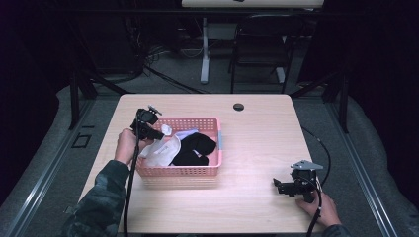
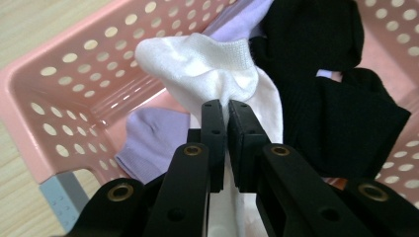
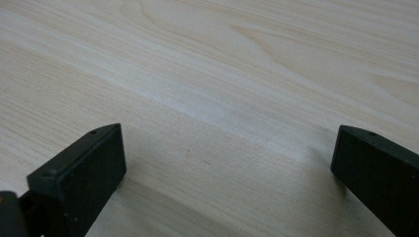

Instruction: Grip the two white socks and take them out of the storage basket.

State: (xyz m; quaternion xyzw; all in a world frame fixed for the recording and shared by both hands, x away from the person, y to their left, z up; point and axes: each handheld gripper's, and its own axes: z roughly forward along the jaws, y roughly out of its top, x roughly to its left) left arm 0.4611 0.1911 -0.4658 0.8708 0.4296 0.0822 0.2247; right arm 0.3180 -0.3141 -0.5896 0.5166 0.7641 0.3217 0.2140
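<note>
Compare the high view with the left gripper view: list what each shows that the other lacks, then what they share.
High view alone: the whole table, the right gripper open and resting low over the bare wood, a person's camouflage sleeve, and a chair beyond.
Left gripper view alone: the jaws pinched shut on the white sock, and a lilac sock beneath it.
Shared: the pink basket, the black socks, and the left gripper.
</note>
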